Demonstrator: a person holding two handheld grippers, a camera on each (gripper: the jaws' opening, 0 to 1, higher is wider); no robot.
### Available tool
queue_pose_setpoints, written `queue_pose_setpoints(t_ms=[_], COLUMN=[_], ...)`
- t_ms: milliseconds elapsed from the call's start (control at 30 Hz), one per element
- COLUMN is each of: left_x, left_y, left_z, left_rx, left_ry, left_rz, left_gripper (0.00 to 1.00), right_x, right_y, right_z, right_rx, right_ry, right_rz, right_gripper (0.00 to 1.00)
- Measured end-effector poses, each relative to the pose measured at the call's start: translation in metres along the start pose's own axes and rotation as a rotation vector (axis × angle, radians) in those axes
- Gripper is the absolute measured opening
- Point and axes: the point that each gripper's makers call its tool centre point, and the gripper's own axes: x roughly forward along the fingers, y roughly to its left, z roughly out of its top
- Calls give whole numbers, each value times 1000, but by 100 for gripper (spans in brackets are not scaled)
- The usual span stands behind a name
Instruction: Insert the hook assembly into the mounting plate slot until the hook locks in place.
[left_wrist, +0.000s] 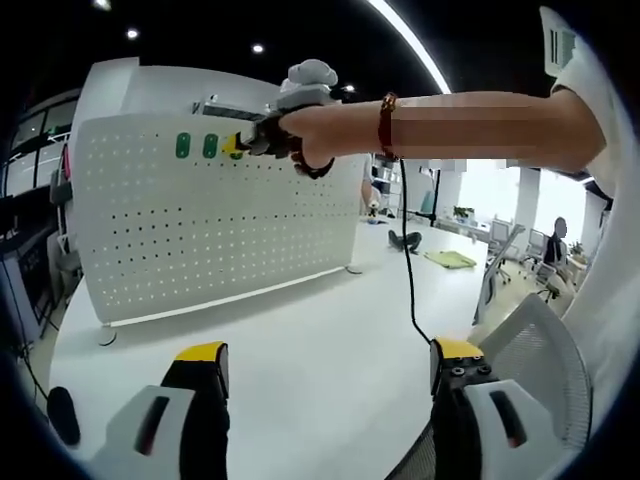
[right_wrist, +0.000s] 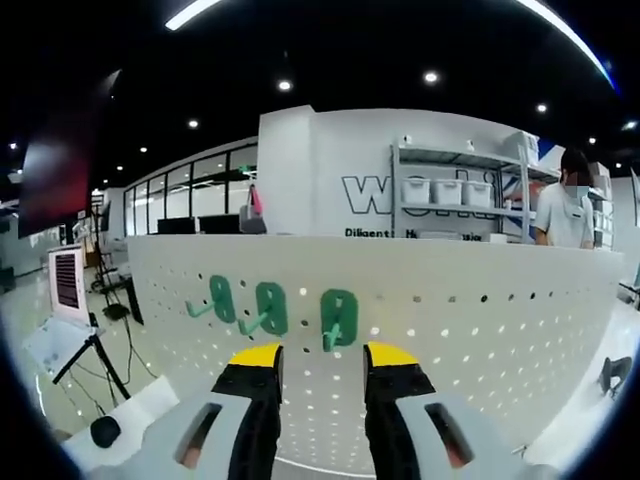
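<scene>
A white pegboard mounting plate (left_wrist: 200, 230) stands upright on the white table (left_wrist: 330, 310). Two green hooks (left_wrist: 196, 146) hang near its top edge. A person's arm reaches in from the right and holds my right gripper (left_wrist: 240, 143) against the board beside them. In the right gripper view, three green hooks sit in the pegboard (right_wrist: 480, 320), and the rightmost hook (right_wrist: 340, 318) is just above my right gripper (right_wrist: 323, 355). Its yellow-tipped jaws stand apart on either side of the hook's lower end without pinching it. My left gripper (left_wrist: 330, 360) hovers over the table, jaws wide apart and empty.
A mesh office chair (left_wrist: 540, 350) is at the lower right, and a black cable (left_wrist: 410, 290) hangs from the arm. A small black round object (left_wrist: 62, 415) lies on the table's left end. A screen on a tripod (right_wrist: 68, 285) stands left of the board, with a person (right_wrist: 565, 205) and shelving (right_wrist: 460, 190) behind.
</scene>
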Motion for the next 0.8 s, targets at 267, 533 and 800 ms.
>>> queue_pose_setpoints(t_ms=[267, 533, 800], left_x=[4, 9, 9], left_y=[1, 0, 0], left_z=[3, -2, -4], left_rx=[10, 6, 1], left_ry=[10, 35, 41], left_rz=[-8, -20, -14], left_gripper=[85, 84, 84], right_x=[-10, -19, -34], right_y=[-5, -8, 0], right_z=[-13, -16, -25], right_rx=[10, 20, 12], right_ry=[3, -9, -17], right_rz=[-4, 23, 65], right_gripper=[30, 30, 31])
